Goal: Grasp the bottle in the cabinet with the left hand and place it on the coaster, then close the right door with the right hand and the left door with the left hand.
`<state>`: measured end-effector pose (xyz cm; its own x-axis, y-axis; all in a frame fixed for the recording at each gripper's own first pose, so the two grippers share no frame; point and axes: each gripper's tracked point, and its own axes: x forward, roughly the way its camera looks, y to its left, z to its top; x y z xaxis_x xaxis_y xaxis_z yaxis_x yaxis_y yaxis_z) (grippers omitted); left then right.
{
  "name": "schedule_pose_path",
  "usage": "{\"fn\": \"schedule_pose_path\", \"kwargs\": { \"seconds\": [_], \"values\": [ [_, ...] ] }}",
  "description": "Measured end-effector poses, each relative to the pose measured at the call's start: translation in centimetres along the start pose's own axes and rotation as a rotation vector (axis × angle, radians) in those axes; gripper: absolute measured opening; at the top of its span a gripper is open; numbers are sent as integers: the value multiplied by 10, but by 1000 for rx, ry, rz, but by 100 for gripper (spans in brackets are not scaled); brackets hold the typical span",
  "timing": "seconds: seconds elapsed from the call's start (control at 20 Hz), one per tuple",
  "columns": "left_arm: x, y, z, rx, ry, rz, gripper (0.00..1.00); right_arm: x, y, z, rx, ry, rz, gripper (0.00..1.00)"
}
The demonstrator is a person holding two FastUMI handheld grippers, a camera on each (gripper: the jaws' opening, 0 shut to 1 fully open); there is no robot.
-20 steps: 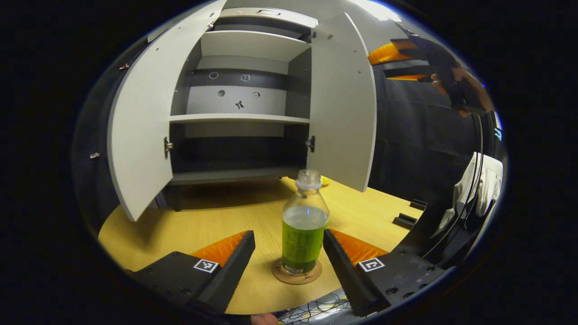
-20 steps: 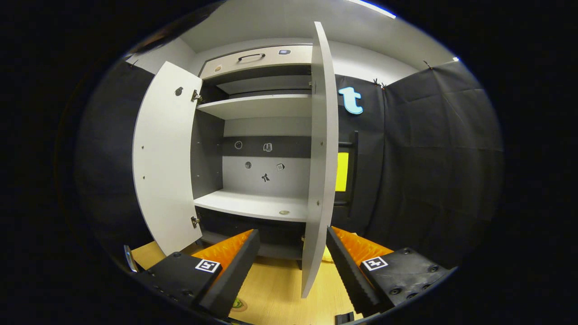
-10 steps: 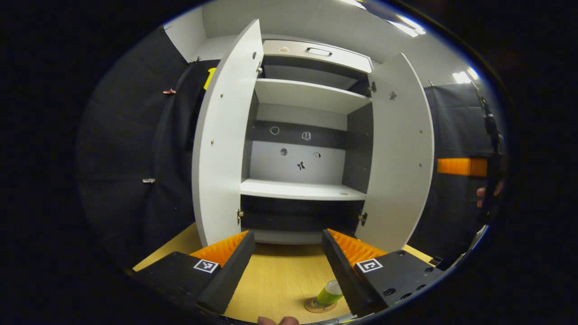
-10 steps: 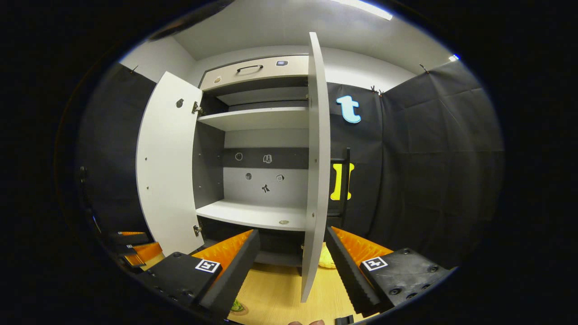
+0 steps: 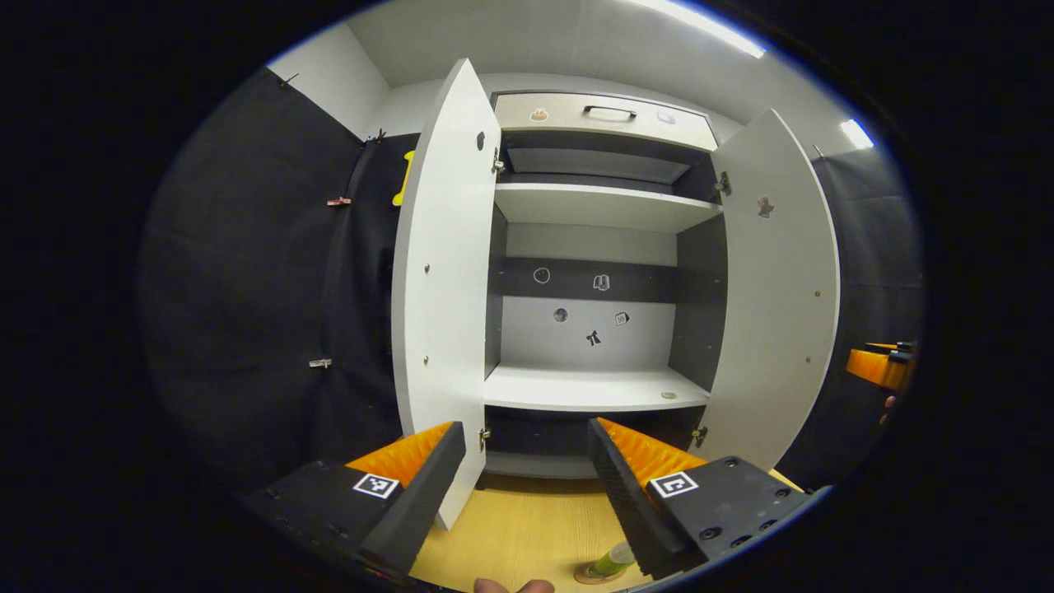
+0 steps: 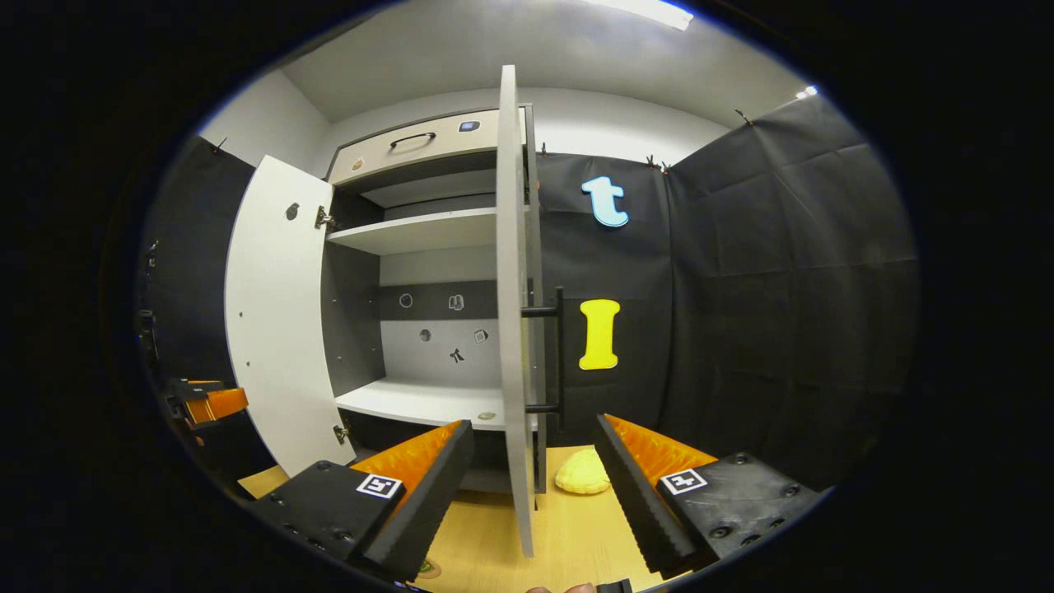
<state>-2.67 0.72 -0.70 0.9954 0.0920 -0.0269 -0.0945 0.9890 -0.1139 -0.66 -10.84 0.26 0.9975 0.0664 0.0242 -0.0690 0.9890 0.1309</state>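
The green bottle stands on the round coaster on the wooden table, low in the left gripper view, below and behind my left gripper, which is open and empty and faces the open cabinet. Its left door and right door both stand open. In the right gripper view the right door is edge-on with its black bar handle on the outer side. My right gripper is open, and the door's edge sits between its fingers, farther off. The left gripper shows at far left.
The cabinet shelves hold nothing but a small disc. A yellow lump lies on the table at the foot of the right door. The right gripper hangs outside the right door. Black cloth walls close both sides.
My left gripper has let the bottle stand on the coaster, risen and tilted up toward the cabinet. My right gripper has shifted right, so the door's outer handle now shows.
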Motion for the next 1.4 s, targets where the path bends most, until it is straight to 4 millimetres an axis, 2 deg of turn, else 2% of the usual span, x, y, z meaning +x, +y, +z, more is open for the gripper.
{"fn": "schedule_pose_path", "kwargs": {
  "seconds": [0.15, 0.25, 0.45, 0.7, 0.95, 1.25, 1.3, 1.4],
  "values": [
    [-5, -5, -4, -5, 7, 34, 95, 14, -46, 1, 23, 5, -74, 98],
    [-5, -8, -4, 9, 6, 52, 95, 31, -71, -8, 44, 30, -103, 98],
    [-5, -19, -5, 47, 11, 76, 95, 63, -90, -14, 85, 33, -98, 98],
    [-3, -31, -4, 59, 7, 85, 95, 81, -66, -8, 43, 20, -3, 98],
    [-5, -31, -8, 64, 14, 98, 95, 82, -54, -8, 17, 33, 33, 96],
    [-9, -18, -10, 57, 18, 101, 95, 79, -15, -12, 16, 58, 88, 97],
    [-9, -14, -9, 56, 17, 102, 95, 79, -9, -12, 7, 57, 95, 100],
    [-11, -7, -9, 53, 15, 100, 95, 80, 3, -11, -6, 54, 108, 97]
  ]
}}
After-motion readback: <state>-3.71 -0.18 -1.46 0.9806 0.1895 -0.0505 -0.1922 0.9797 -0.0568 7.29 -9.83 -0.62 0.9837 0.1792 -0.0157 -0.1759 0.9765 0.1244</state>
